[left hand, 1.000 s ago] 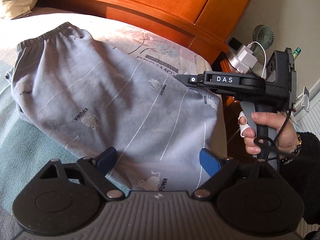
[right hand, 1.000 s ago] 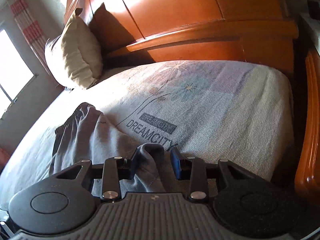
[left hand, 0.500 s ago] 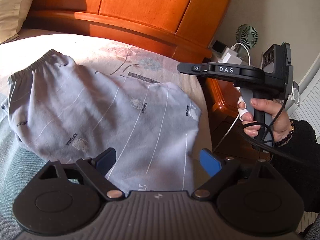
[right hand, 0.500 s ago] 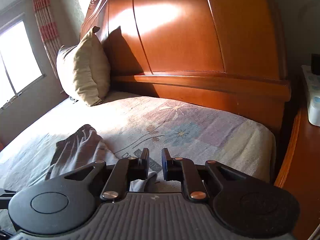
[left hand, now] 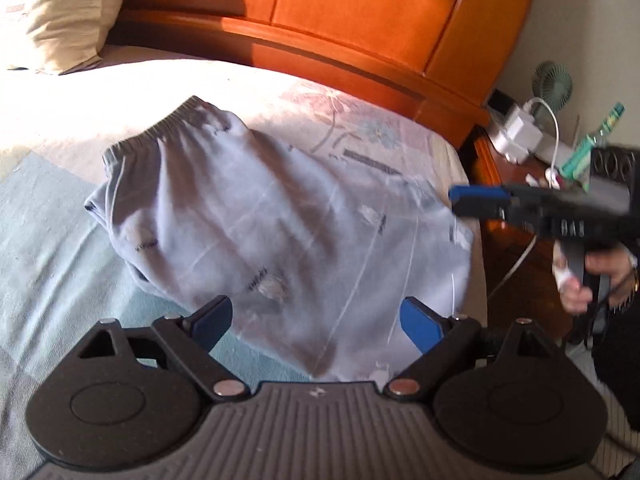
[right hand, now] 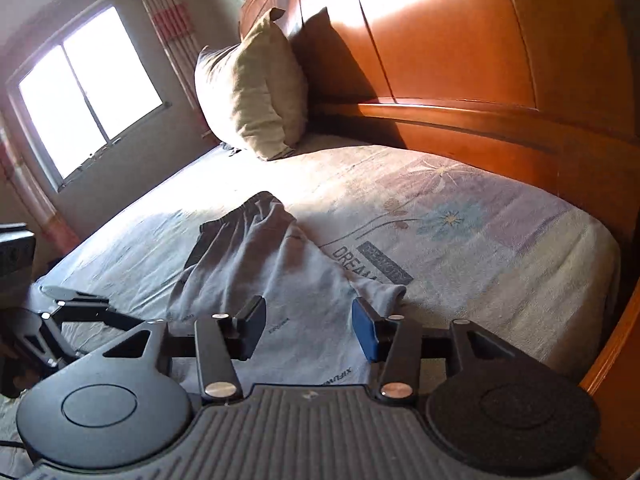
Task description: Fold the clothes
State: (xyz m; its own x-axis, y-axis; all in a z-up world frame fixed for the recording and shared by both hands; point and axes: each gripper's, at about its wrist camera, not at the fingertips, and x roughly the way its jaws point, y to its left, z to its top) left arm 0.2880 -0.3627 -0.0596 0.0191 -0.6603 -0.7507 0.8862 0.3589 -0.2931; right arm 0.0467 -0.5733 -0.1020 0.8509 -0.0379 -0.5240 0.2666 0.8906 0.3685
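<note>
1. The left gripper [left hand: 316, 320] is tipped downward over the bed [left hand: 60, 240], and its jaws stand wide apart with nothing pinched. The blue pads [left hand: 420, 324] hover above the near edge of the pale grey trousers [left hand: 280, 232], clear of the cloth.
2. Ahead of this gripper the trousers lie folded flat, with the elastic waistband [left hand: 160, 132] at the far left end, away from the fingers, towards the beige pillow [left hand: 60, 12] and the orange wooden headboard [left hand: 360, 20].
3. To the right of the left gripper, the right gripper [left hand: 460, 200] is held roughly level just past the right-hand edge of the trousers. A hand [left hand: 588, 276] wraps its handle below, beside the bedside table [left hand: 512, 184] with a white charger [left hand: 516, 132].
4. In the right wrist view the right gripper [right hand: 308, 328] points down at a shallower slant. Its jaws are opening, about half spread. The trouser cloth [right hand: 280, 264] lies on the bed below and between the fingers, but the pads do not press on it.
5. Beyond its right finger a corner of the trousers [right hand: 384, 292] rests on the printed bedspread [right hand: 480, 240].
</note>
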